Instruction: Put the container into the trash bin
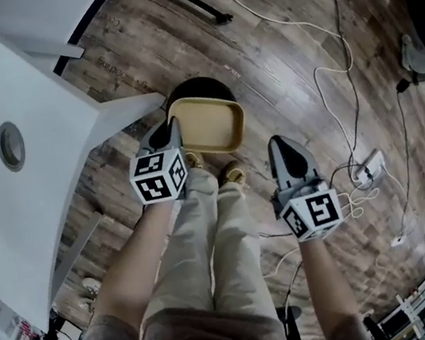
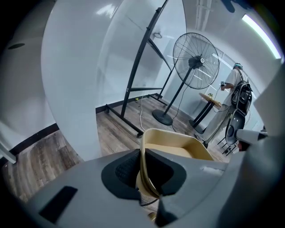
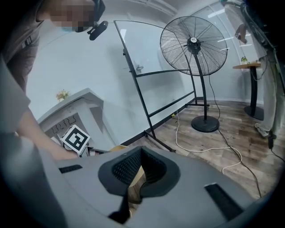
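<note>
A tan, shallow plastic container (image 1: 209,125) hangs just over a round black trash bin (image 1: 197,89), which it mostly hides. My left gripper (image 1: 174,131) is shut on the container's near left rim. In the left gripper view the thin rim (image 2: 143,167) stands clamped between the black pads, with the container's body (image 2: 178,144) reaching out past them. My right gripper (image 1: 283,145) hangs to the right of the container, apart from it, shut with nothing held. In the right gripper view its pads (image 3: 141,153) meet at the tips.
A white table (image 1: 18,117) fills the left side, its corner next to the bin. White cables (image 1: 324,66) and a power strip (image 1: 369,167) lie on the wooden floor at right. The person's legs (image 1: 216,237) stand between the grippers. A standing fan (image 3: 193,44) and a whiteboard frame (image 2: 142,67) are farther off.
</note>
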Demonstrator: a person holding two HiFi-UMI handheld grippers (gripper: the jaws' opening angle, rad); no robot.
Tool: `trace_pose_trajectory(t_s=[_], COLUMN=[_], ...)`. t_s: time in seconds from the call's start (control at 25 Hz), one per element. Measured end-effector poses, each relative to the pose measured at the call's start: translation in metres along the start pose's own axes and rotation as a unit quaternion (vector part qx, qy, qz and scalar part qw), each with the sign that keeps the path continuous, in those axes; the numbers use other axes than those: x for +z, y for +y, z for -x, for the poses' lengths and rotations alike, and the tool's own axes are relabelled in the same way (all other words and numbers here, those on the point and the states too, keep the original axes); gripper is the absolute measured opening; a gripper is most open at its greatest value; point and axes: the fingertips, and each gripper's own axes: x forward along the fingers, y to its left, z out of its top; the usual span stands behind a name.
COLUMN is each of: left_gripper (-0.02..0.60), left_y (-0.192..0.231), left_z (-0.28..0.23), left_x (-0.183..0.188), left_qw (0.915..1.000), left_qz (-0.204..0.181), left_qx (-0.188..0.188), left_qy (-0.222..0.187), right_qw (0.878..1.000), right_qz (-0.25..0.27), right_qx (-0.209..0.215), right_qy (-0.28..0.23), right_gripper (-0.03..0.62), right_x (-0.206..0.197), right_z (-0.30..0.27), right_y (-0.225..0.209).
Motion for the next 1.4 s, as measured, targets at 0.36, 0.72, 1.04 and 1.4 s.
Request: trace_pose_trajectory(t_s=[0.36, 0.72, 1.04, 1.4], left_gripper=[0.021, 0.021, 0.023, 0.021], left_y=[0.018, 0.038, 0.049, 0.055], left_z=[-0.04, -0.079, -0.111, -0.146], left_x=[-0.04, -0.07, -0.093, -0.117], left_qw=[0.9997, 0.9989, 0.9972, 0.9948], left_qz=[0.005, 0.003, 0.001, 0.002], left_qx=[0.008, 0.018, 0.029, 0.049], left_qy=[0.023, 0.043, 0.068, 0.089], right_qw=[1.0, 1.0, 0.999, 0.999], right_qz=[-0.011, -0.013, -0.015, -0.016], right_qx=[-0.003, 0.003, 0.015, 0.035], right_qy=[0.009, 0.024, 0.025, 0.026], right_gripper=[-0.005, -0.003, -0.003, -0.003], right_x=[-0.037, -0.07, -0.077, -0.087], right_z=[-0.02, -0.029, -0.031, -0.042], right_y=[-0.014, -0.025, -0.032, -0.042])
